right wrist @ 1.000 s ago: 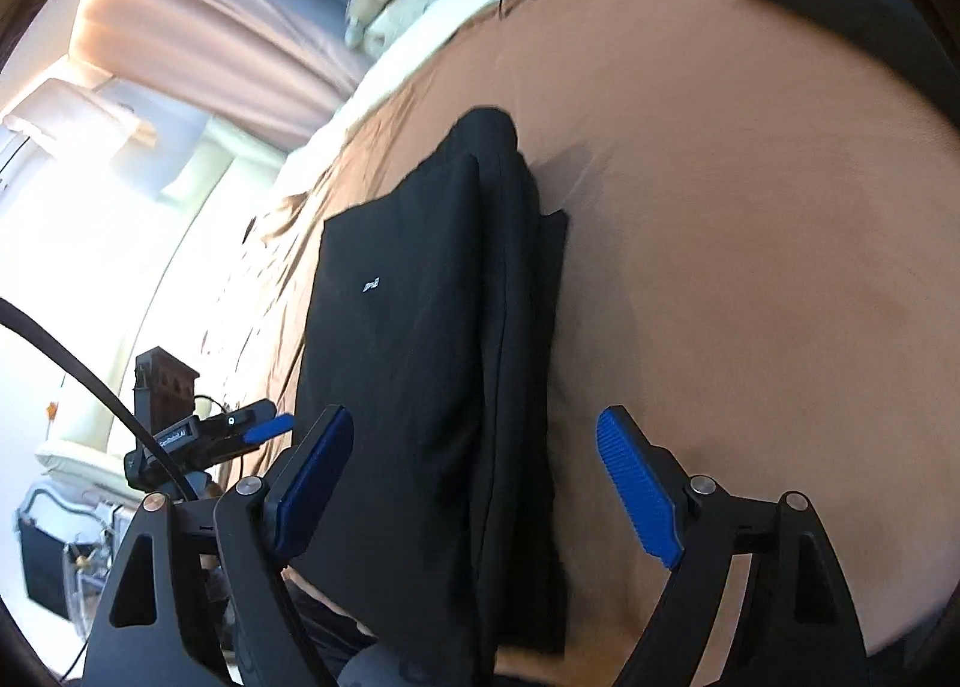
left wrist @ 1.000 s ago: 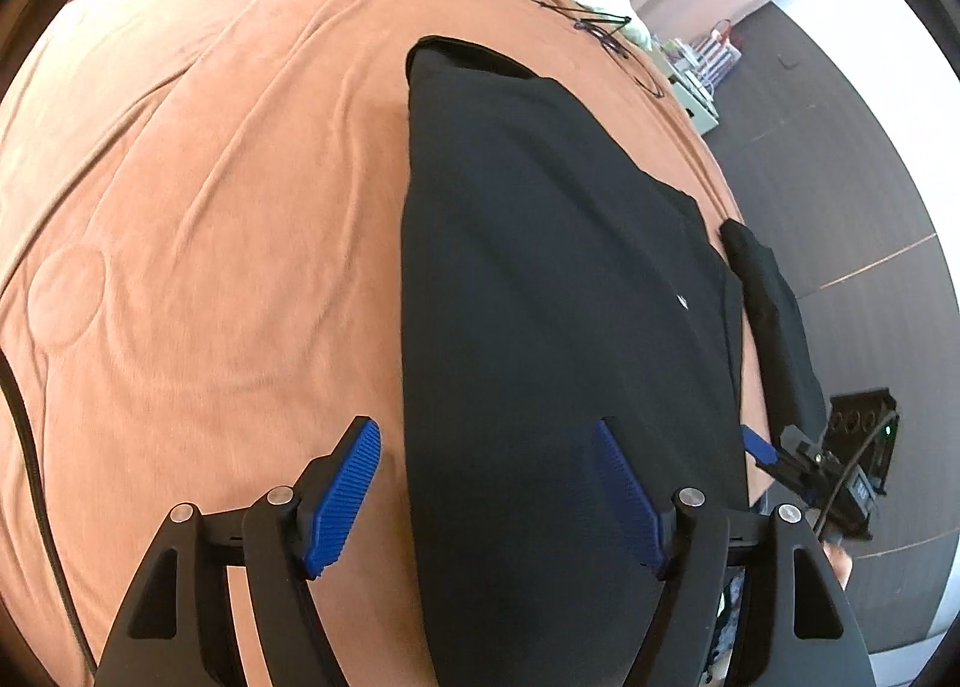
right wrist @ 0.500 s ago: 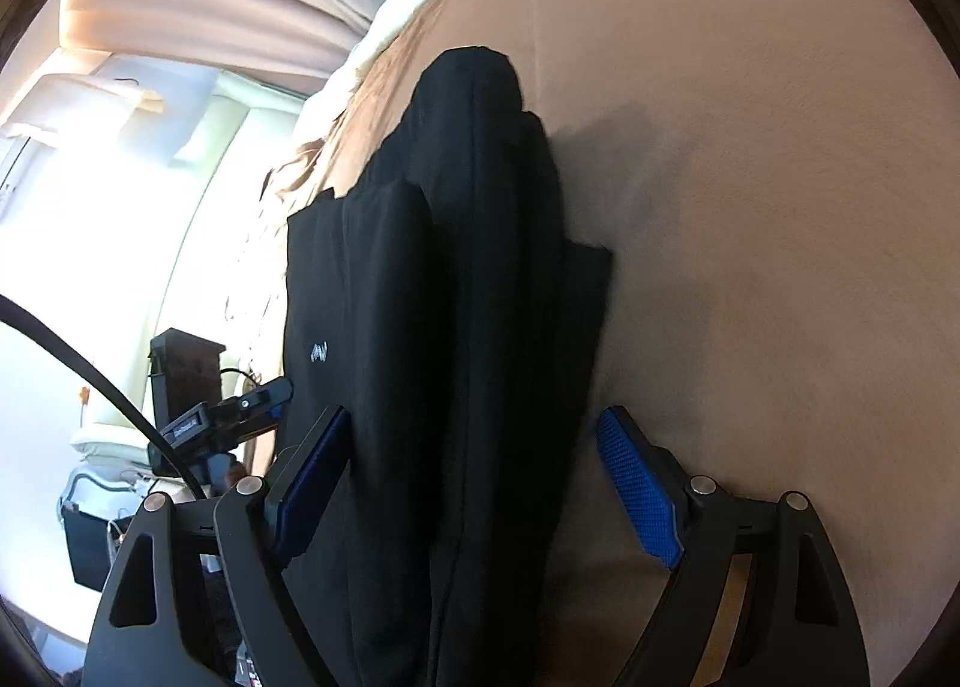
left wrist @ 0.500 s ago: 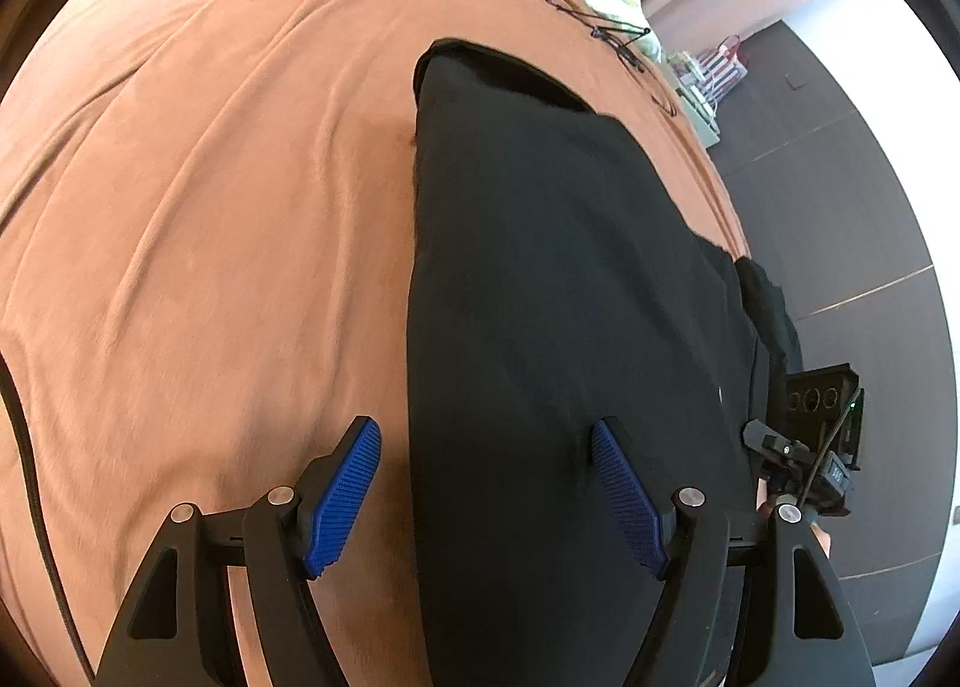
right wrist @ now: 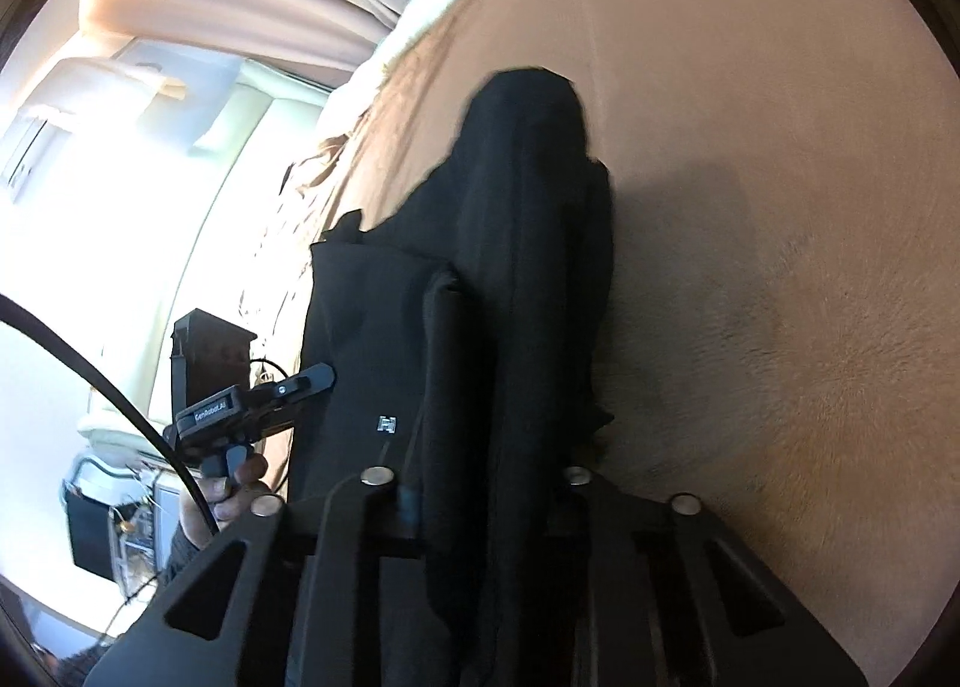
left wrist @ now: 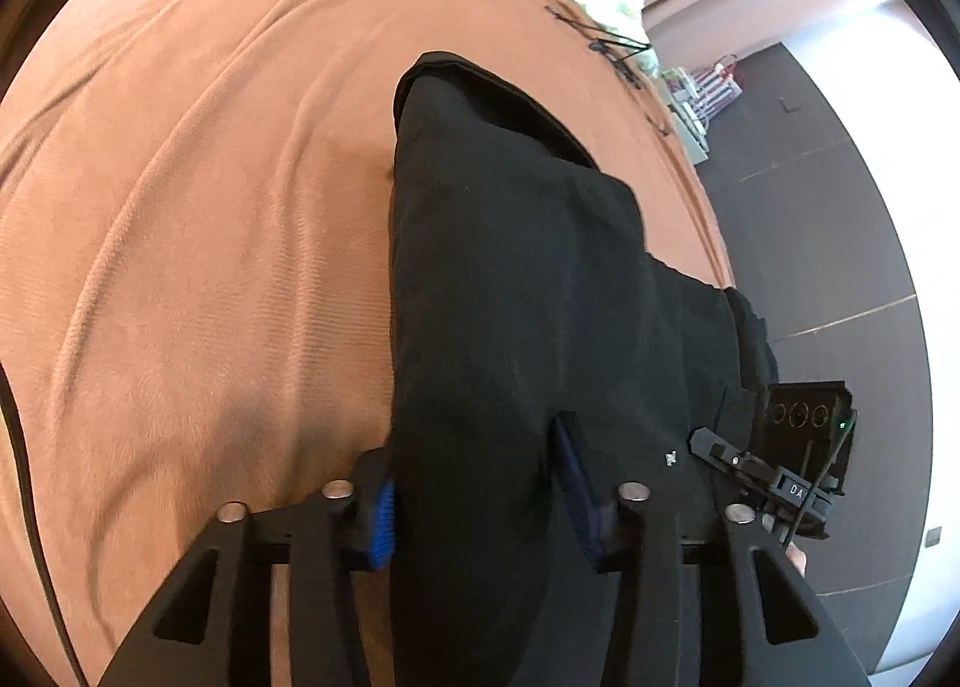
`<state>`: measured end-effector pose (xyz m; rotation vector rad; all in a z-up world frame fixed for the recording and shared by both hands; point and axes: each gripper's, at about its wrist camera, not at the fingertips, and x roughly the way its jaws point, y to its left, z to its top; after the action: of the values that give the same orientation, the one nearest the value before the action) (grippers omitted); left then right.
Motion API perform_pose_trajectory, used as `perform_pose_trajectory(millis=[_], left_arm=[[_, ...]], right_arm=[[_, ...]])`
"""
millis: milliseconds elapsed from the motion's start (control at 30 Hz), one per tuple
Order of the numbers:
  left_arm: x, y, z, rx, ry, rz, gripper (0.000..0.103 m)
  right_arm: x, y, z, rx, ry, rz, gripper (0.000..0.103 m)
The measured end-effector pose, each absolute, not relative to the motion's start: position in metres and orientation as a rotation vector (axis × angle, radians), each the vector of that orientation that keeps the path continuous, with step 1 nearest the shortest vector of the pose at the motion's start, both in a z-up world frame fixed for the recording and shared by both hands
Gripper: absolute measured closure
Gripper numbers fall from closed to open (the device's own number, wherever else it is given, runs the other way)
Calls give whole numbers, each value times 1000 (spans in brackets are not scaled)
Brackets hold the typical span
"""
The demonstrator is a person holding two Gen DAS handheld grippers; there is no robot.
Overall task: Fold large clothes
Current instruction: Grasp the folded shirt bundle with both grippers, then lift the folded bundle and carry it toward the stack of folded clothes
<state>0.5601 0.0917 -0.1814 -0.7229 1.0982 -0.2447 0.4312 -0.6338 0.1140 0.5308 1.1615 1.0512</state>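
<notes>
We note both grippers sit at the near edge of the black garment (left wrist: 516, 291): left gripper (left wrist: 474, 501) pinching the fold, right gripper (right wrist: 474, 489) clamped on bunched layers. Its long axis runs straight away across the brown bedspread (left wrist: 198, 219). Matte, thick, folded narrow.

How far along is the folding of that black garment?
Partway. The black garment already lies in a long, layered strip on the brown blanket. The left tool and right tool are each clamped on its near end. Folding that strip shorter is, I'd guess, what's left.
</notes>
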Motion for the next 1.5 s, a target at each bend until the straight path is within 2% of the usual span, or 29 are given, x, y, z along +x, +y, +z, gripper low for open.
perform_pose_trajectory(millis=[100,167,633,1100,1500], left_arm=[[554,89,-164,-732,1074,-270,73],[548,88,-151,-732,1054,-281,75],[506,27,-40,-699,924,-418,79],[508,-125,55,-694,885,-617,79],[537,-255,82,-668,907,-741,79]], right_arm=[[417,-635,132,496,1122,1049,91],[407,-638,144,481,1095,1053,92],[304,-707,254,379,842,997,92],[220,-830,359,262,694,790,92],[174,-885,405,207,662,588,92]])
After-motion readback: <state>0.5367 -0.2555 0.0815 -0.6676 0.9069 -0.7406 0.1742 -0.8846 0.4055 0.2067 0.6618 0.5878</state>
